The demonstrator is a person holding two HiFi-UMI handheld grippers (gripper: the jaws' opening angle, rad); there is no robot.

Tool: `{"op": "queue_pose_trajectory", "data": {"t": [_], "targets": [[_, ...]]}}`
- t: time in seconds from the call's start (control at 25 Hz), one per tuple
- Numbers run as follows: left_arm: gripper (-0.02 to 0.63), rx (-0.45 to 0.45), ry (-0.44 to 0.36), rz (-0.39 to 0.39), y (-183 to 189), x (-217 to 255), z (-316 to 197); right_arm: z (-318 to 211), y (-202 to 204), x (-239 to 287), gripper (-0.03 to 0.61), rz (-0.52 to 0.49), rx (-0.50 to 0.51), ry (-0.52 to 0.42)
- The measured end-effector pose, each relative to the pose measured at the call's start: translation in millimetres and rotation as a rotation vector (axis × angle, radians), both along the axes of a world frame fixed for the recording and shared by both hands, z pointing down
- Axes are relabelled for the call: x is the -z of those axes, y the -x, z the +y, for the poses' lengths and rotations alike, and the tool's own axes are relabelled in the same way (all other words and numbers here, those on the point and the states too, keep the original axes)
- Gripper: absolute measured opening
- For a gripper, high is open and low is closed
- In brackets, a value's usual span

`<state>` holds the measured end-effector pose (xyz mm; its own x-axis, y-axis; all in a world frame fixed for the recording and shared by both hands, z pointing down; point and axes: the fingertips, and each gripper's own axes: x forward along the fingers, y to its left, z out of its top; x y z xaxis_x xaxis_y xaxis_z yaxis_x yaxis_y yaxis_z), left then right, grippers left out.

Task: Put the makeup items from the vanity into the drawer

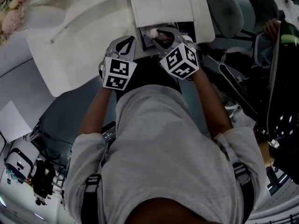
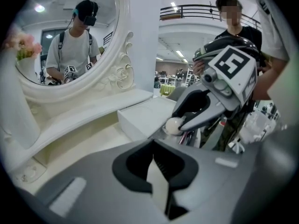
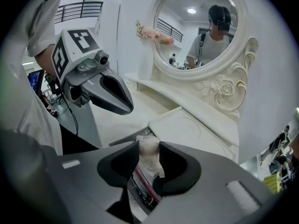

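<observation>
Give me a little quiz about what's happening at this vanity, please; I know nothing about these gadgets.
1. True or false: the right gripper grips a pale sponge between its fingers.
2. What lies below that sponge? A. the open drawer B. a sink C. a basket
3. Look at the left gripper: are its fingers apart or together?
Key: 1 true; 2 A; 3 together.
</observation>
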<state>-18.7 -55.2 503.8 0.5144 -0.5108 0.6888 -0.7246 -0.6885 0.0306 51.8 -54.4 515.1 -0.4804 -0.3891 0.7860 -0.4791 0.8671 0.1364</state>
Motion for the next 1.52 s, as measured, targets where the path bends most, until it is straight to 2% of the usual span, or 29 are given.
{"op": "queue_pose_trajectory", "data": {"t": [0.6, 0.88, 1.08, 1.24, 1.52], "targets": [[0.003, -0.023, 0.036, 0.008, 10, -11, -4, -5, 2, -33, 0.143, 0.066, -0.020, 0.063], [0.003, -0.062, 0.045, 0.030, 16, -13, -10, -9, 5, -39, 0.155, 0.096, -0.042, 0.073], [0.003, -0.078, 0.064, 0.074, 14, -6, -13, -9, 2, -27, 0.178, 0.084, -0.097, 0.059], [0.003, -0.044, 0.041, 0.083, 10, 1, -13, -7, -3, -16, 0.168, 0.023, -0.141, 0.026], [0.003, 0.120, -0.057, 0.075, 4, 23, 2, 6, -18, 18, 0.056, -0.127, -0.183, -0.092]]}}
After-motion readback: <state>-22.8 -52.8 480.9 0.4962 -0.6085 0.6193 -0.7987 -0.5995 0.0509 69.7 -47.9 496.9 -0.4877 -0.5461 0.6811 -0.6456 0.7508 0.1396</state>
